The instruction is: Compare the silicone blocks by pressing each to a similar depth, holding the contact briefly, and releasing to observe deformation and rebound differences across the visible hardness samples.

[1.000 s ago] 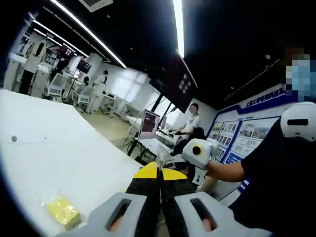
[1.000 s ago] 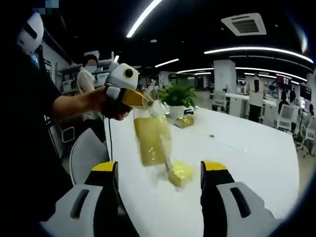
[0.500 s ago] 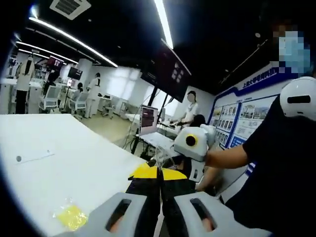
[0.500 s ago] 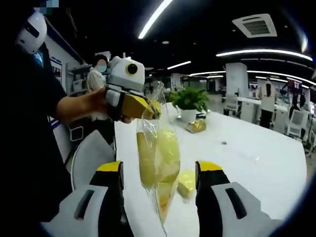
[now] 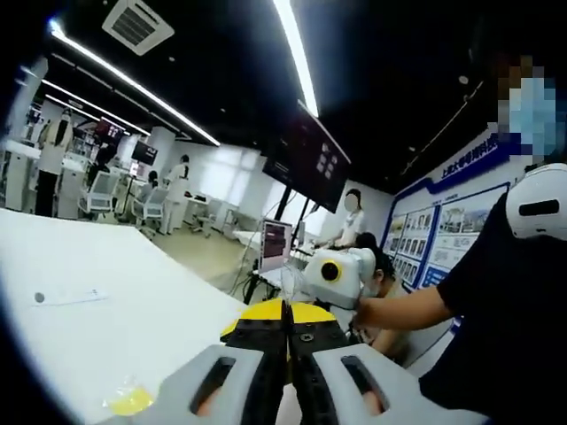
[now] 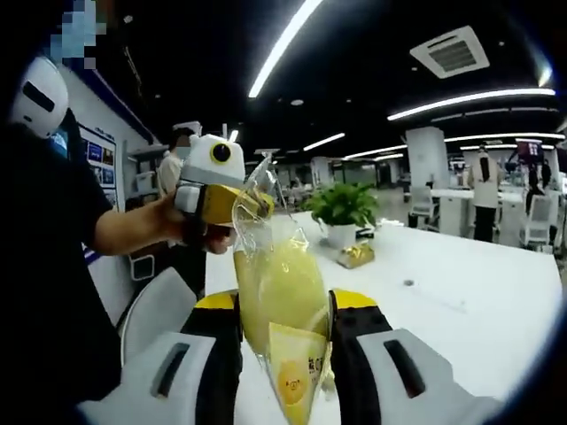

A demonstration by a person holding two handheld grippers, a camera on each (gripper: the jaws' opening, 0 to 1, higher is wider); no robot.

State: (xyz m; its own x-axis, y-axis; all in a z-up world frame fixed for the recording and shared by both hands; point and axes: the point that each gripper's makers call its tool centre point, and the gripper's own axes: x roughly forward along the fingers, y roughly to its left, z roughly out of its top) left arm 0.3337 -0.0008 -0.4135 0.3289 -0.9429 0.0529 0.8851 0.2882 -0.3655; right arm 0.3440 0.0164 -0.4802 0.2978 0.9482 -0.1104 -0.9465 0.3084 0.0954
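A clear plastic bag (image 6: 282, 292) holding pale yellow silicone blocks hangs in the air in the right gripper view. My left gripper (image 6: 257, 202) is shut on the bag's crumpled top, held by a hand coming in from the left. My right gripper (image 6: 285, 310) has its yellow-tipped jaws pressed against both sides of the bag's lower half. Seen from its own camera, my left gripper (image 5: 285, 312) has its jaws closed together. One loose yellow block (image 5: 130, 400) lies on the white table (image 5: 106, 301), lower left of those jaws.
A potted plant (image 6: 341, 208) and a small gold packet (image 6: 354, 255) stand on the white table (image 6: 461, 310) behind the bag. The person's dark sleeve and arm (image 6: 80, 230) are at the left. Desks, chairs and people are farther back in the room.
The right gripper's jaws have closed from wide apart onto the bag. The left gripper has lifted the bag higher, and both cameras have shifted.
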